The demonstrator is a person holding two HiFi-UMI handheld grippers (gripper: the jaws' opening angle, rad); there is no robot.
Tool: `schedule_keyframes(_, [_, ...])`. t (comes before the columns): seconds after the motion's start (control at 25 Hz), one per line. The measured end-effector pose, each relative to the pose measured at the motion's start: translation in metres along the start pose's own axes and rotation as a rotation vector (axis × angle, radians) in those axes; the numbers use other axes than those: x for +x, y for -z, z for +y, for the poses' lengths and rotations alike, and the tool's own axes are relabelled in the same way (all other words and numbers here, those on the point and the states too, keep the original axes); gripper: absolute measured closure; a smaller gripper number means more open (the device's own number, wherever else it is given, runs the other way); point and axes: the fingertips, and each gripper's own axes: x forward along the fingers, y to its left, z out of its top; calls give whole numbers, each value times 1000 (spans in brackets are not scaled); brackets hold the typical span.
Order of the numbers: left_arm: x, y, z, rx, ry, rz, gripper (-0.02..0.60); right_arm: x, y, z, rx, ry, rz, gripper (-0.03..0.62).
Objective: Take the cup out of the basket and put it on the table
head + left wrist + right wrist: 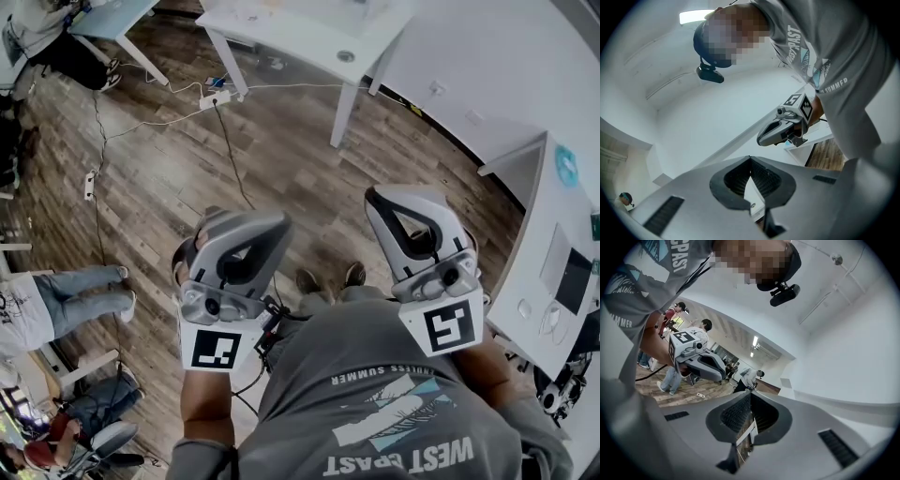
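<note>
Standing, I hold my left hand-held gripper (234, 225) and my right hand-held gripper (398, 197) level in front of me. They are side by side but well apart, both pointing toward 12 o'clock, each with its jaws closed together on nothing.

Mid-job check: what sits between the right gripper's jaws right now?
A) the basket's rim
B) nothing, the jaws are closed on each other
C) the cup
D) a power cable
B: in the right gripper view the right gripper has its two jaws meeting at the tips with nothing held between them, and only the wooden floor and the room show beyond it.
</note>
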Motion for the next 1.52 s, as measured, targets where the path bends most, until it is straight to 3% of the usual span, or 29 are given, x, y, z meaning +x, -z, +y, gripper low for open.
schedule_keyframes(0.72, [-1, 34, 30, -26, 33, -44, 572, 35, 6, -9, -55, 76, 49, 583])
schedule_keyframes(1.52, [146, 47, 51, 11, 9, 27, 572, 39, 88, -136, 7, 64, -13, 583])
